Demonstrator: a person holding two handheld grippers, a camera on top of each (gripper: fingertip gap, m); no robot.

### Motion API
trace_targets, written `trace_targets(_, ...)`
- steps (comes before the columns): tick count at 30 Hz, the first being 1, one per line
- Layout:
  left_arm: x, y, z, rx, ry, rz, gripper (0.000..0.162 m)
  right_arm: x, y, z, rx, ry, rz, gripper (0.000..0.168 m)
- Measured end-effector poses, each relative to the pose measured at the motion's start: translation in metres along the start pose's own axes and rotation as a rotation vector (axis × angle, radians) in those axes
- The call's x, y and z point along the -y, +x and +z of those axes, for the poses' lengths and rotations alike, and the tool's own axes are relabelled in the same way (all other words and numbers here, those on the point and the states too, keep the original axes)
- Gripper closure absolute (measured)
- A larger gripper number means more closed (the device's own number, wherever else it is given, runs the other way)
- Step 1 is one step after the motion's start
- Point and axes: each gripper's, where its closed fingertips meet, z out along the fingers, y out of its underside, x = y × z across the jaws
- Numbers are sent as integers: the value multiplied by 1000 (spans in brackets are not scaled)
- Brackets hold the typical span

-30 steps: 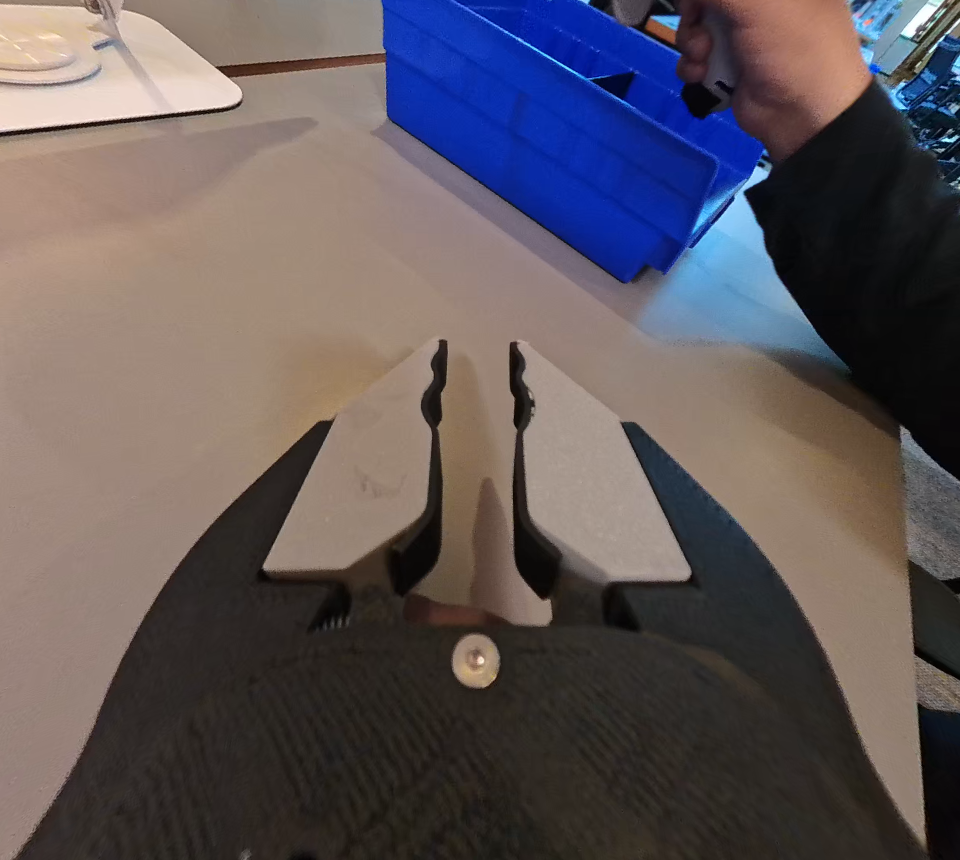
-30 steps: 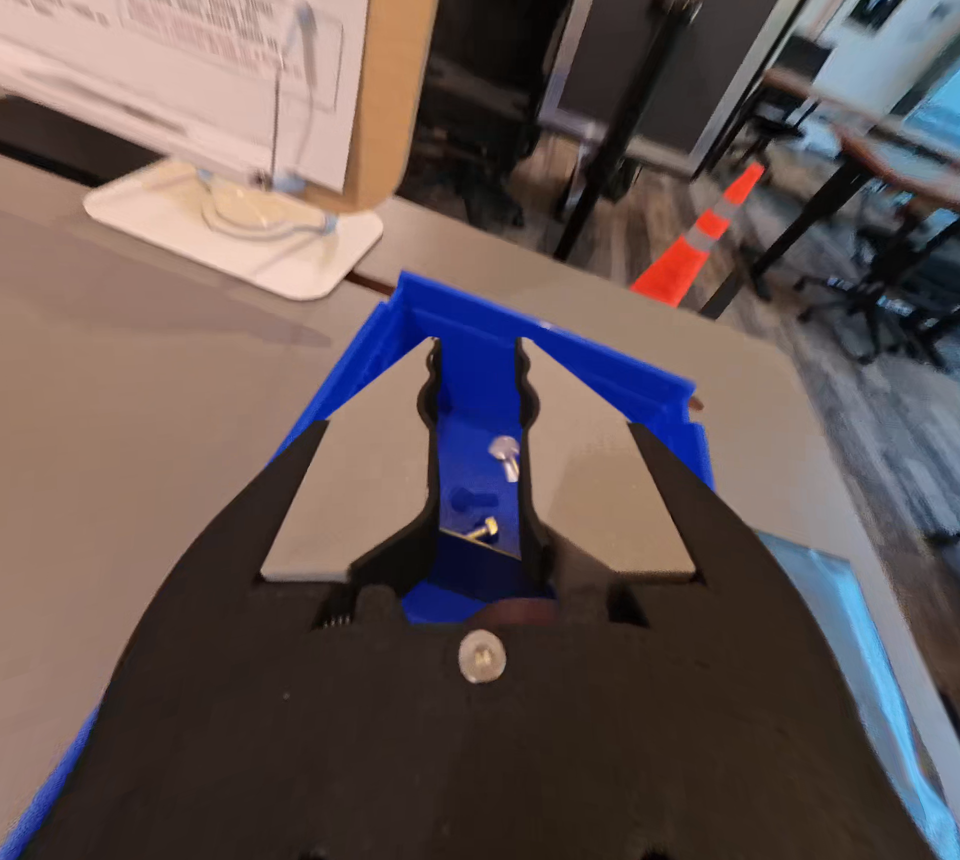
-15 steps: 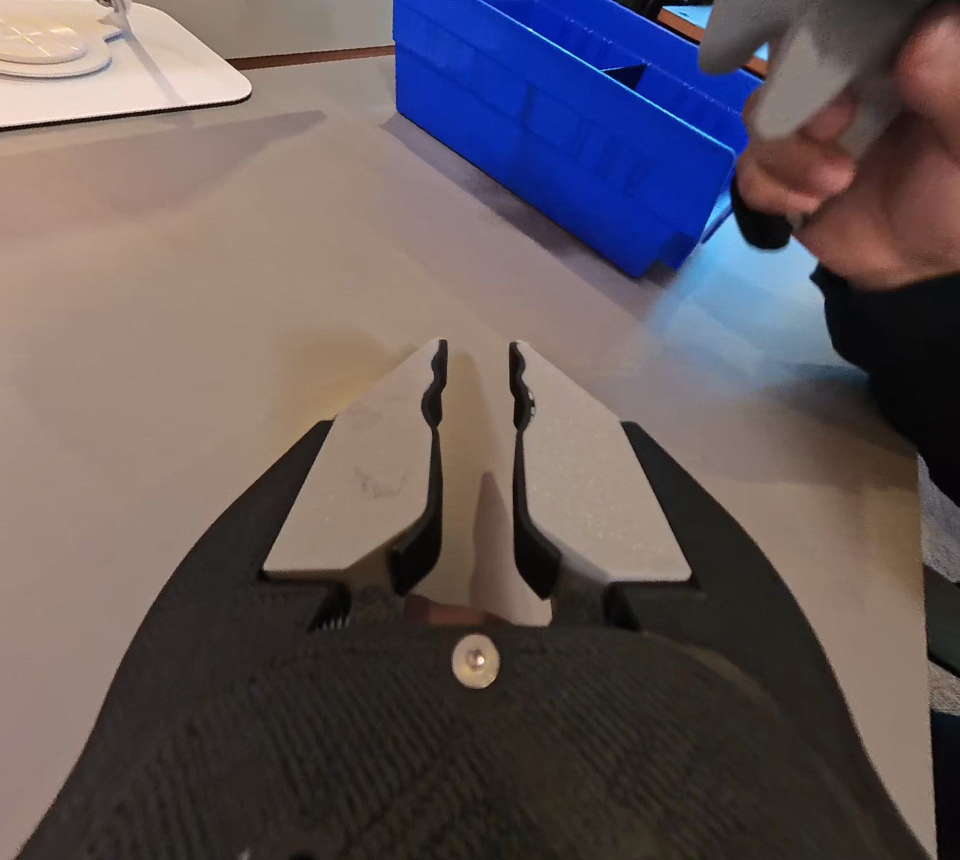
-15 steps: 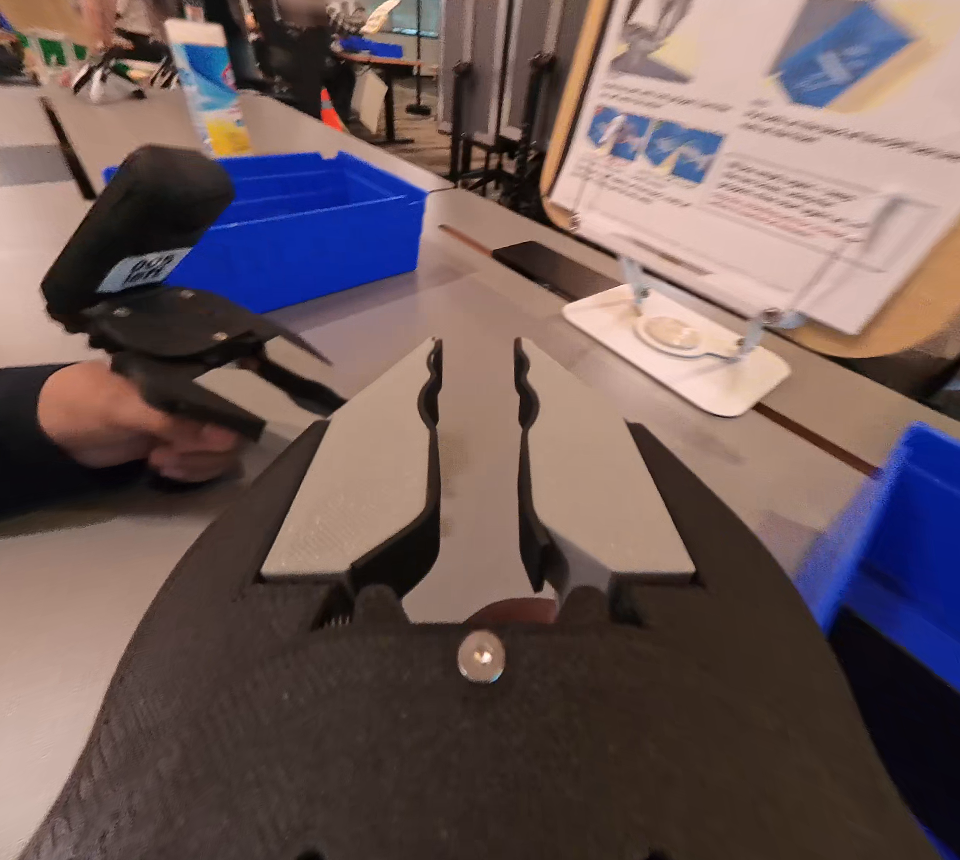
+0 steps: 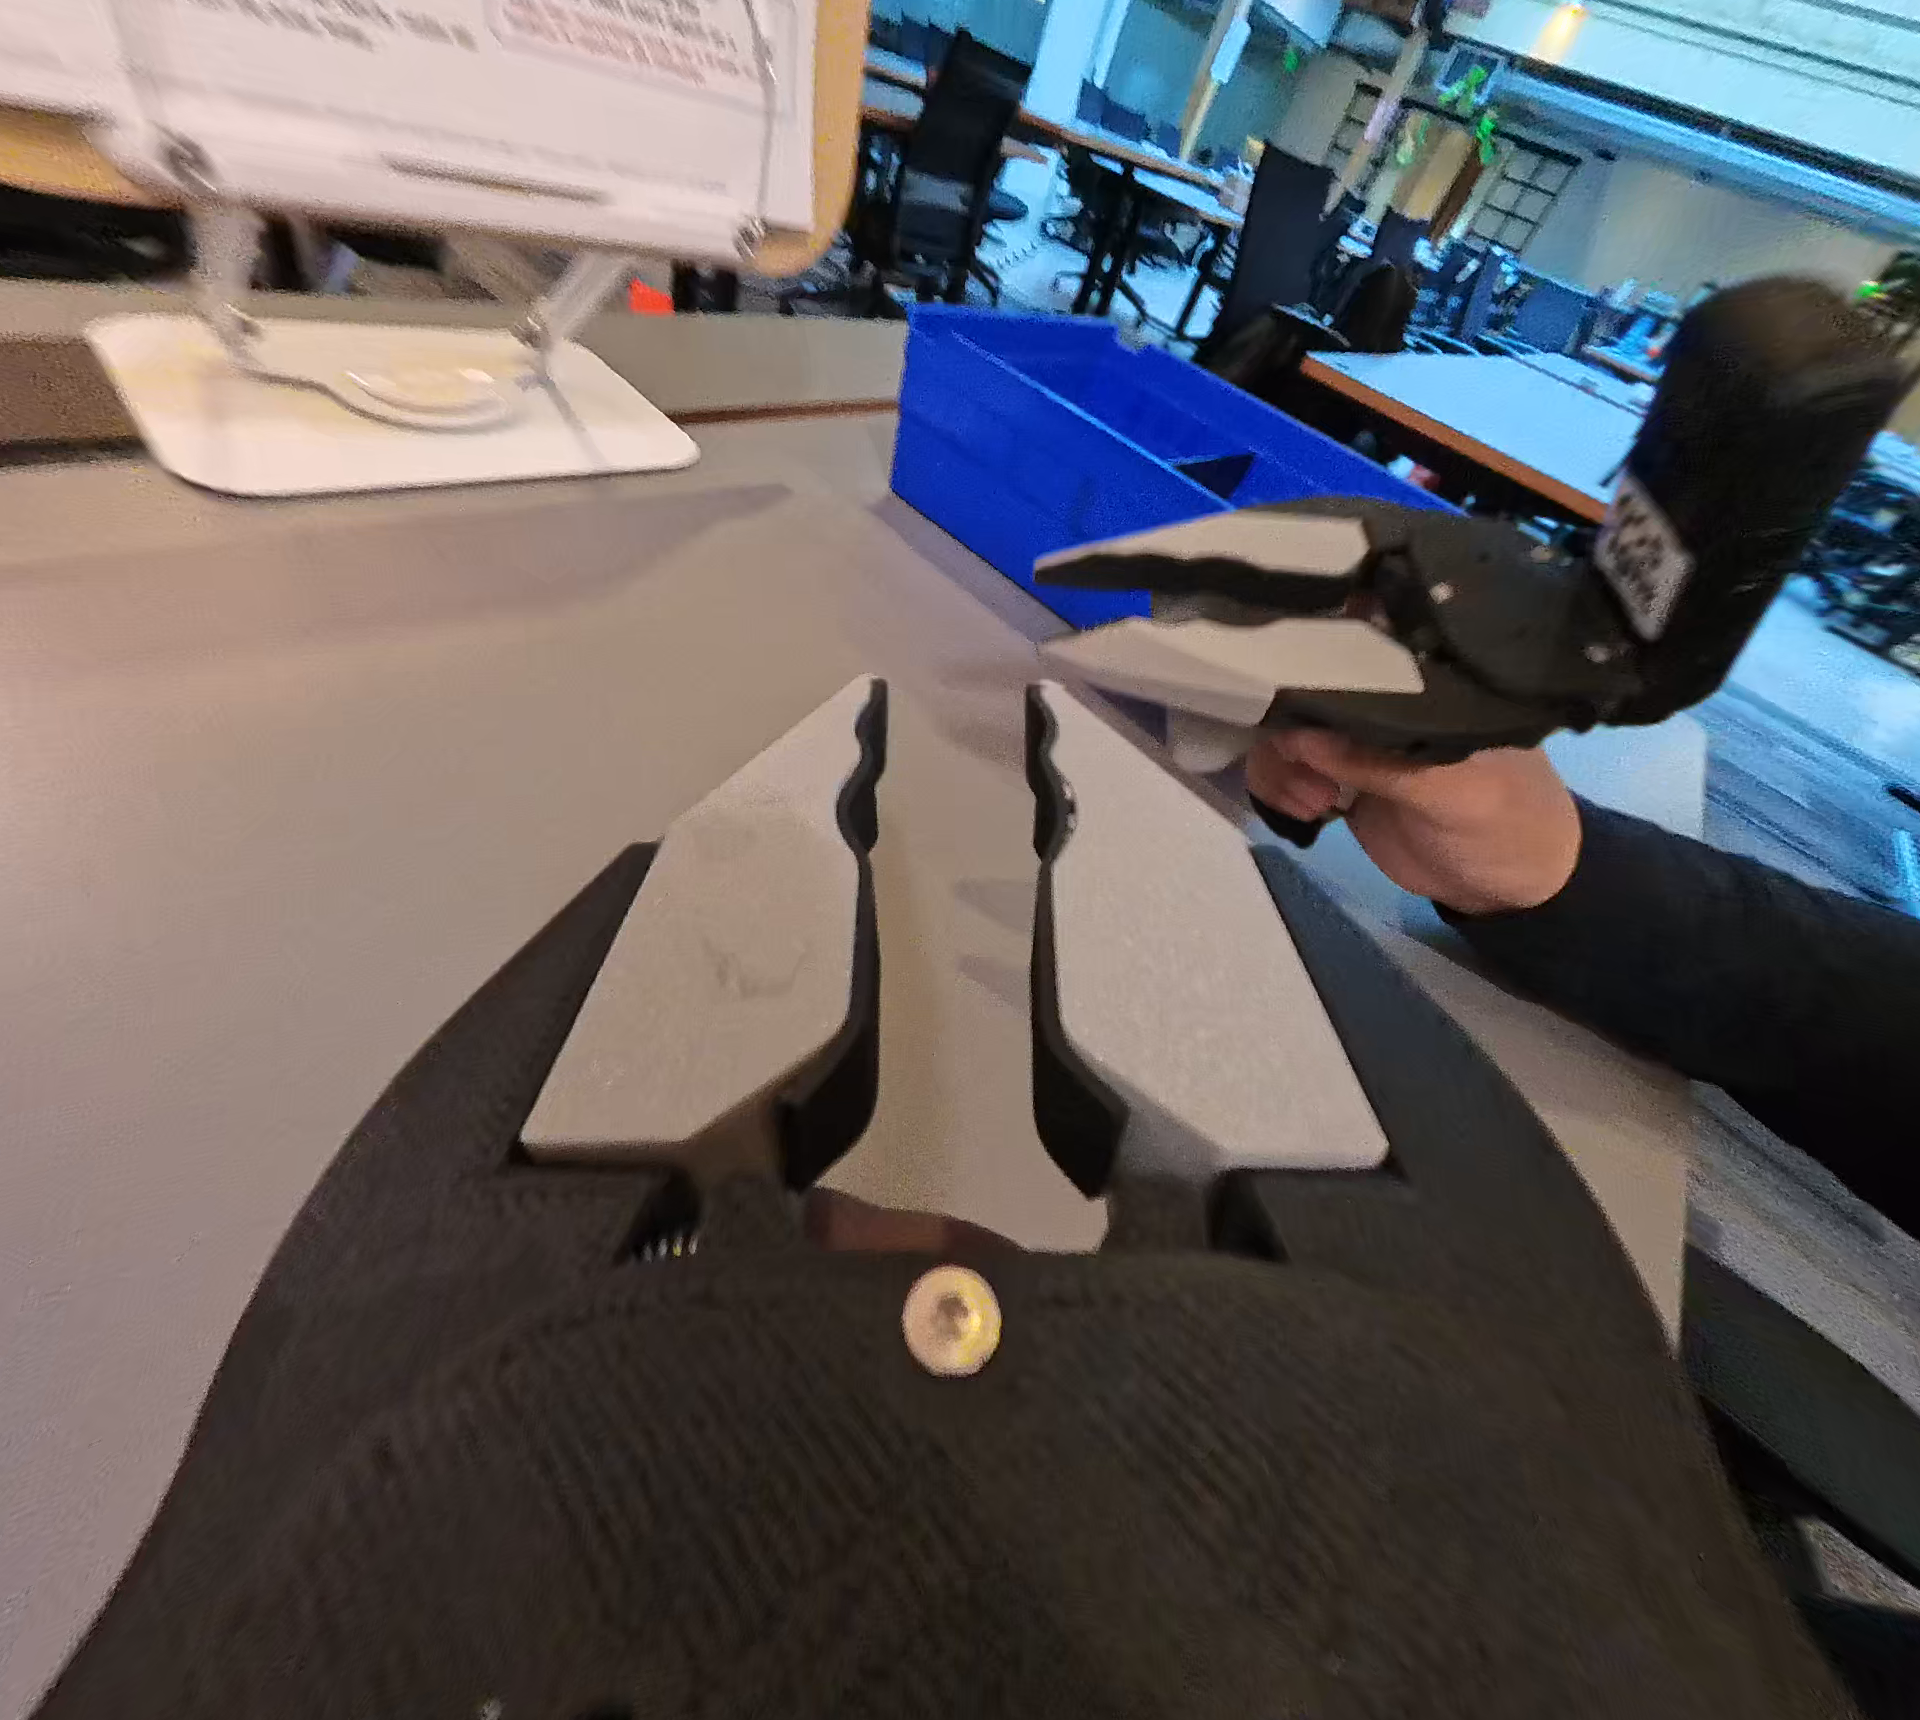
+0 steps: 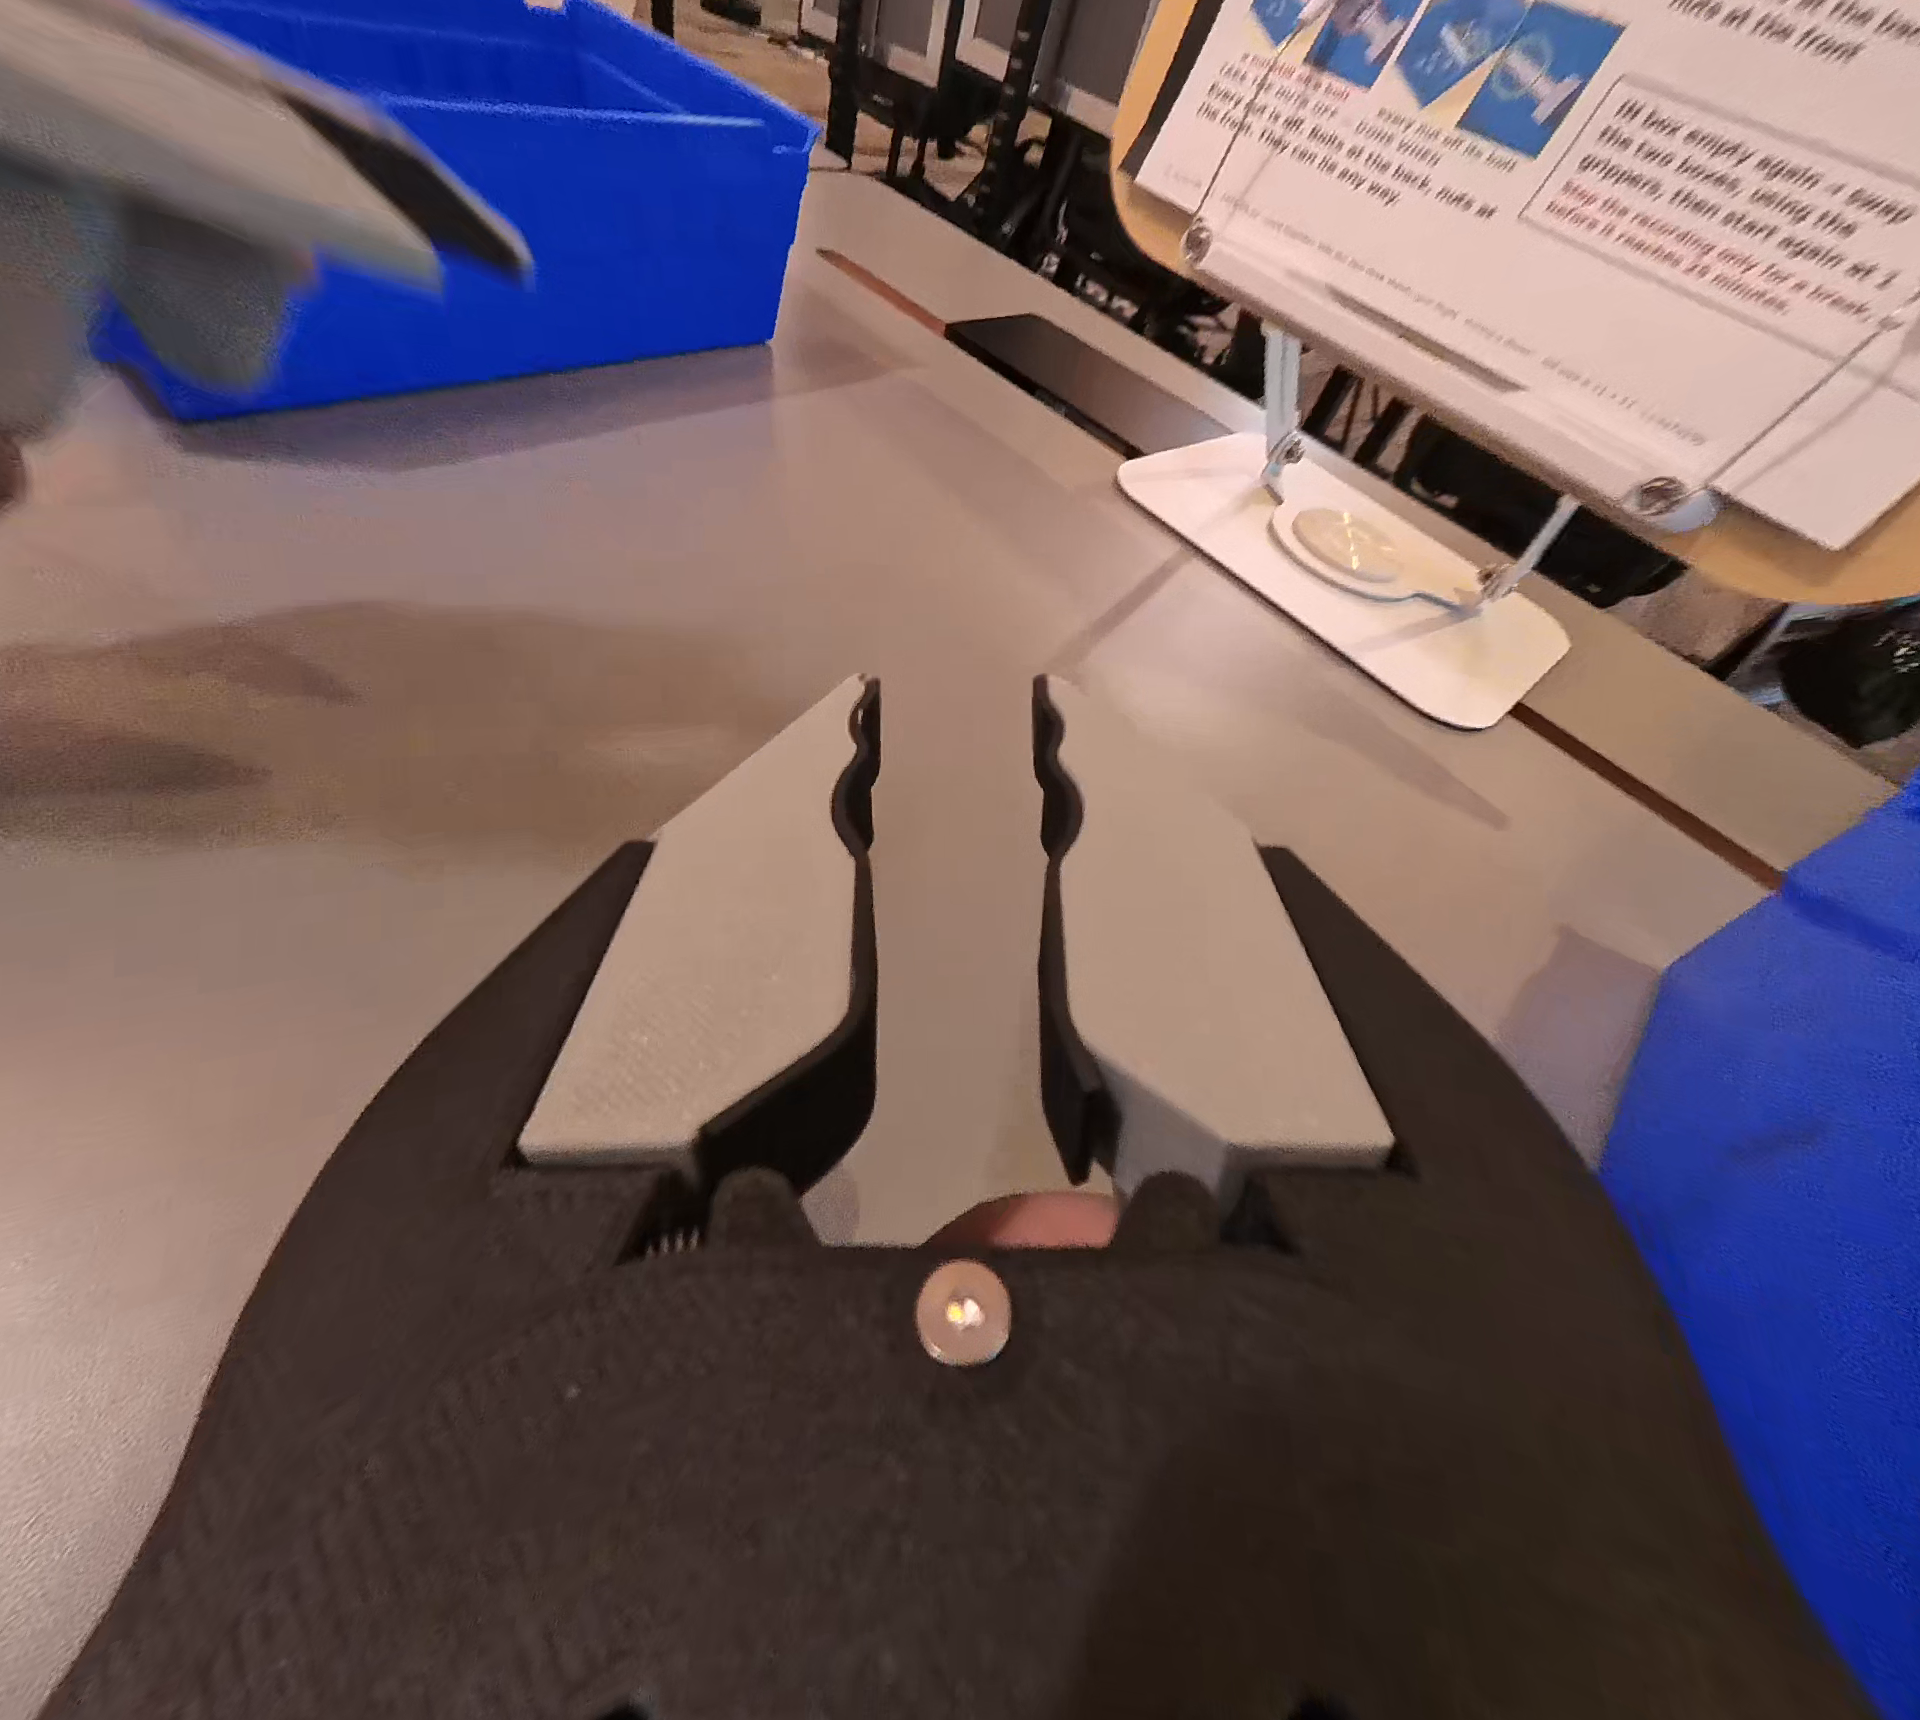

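Two grippers, both empty: my left gripper (image 5: 956, 704) hangs low over the bare table (image 5: 312, 735) with its jaws spread a little and nothing between them, and my right gripper (image 6: 956, 699) is the same, its tips aimed toward the stand (image 6: 1351, 610). Seen from the left wrist, the right one sits just right of my left fingertips, held by a hand (image 5: 1455, 818), touching nothing. One blue bin (image 5: 1039, 444) stands right of the stand, near it; I cannot see what lies in it. Another bin (image 6: 582, 216) stands well apart to the stand's left. Between the stand and my grippers the tabletop is open, which I judge to be plenty of room. A brown seam runs past the stand's base, and the table's edge drops off on the side away from the stand.
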Motion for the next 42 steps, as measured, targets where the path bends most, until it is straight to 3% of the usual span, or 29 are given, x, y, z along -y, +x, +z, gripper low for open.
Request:
trace_targets(5, 70, -32, -82, 144, 83, 86, 137, -8, -15, 8, 42, -37, -19, 141)
trace_targets(7, 93, -71, -115, 279, 52, 121, 136, -8, -20, 8, 51, -36, -28, 141)
trace_targets(9, 96, -128, -142, 430, -44, 67, 133, -7, -23, 8, 56, -32, -34, 141)
trace_targets(13, 48, -228, -166, 657, -319, -134, 128, -5, -26, 9, 63, -25, -38, 141)
trace_targets(20, -31, -309, -164, 874, -507, -399, 139, -4, -23, 5, 51, -19, -38, 141)
trace_targets(25, -47, -319, -155, 888, -531, -466, 138, -2, -23, 4, 57, -16, -50, 141)
trace_targets(33, -49, -323, -157, 919, -617, -343, 148, 0, -29, 3, 63, -11, -88, 141)
trace_targets(36, -30, -321, -157, 907, -520, -318, 149, 2, -27, 2, 52, -4, -101, 141)
trace_targets(42, 30, -274, -140, 696, -284, -299, 157, 1, -28, 3, 80, -7, -52, 141)
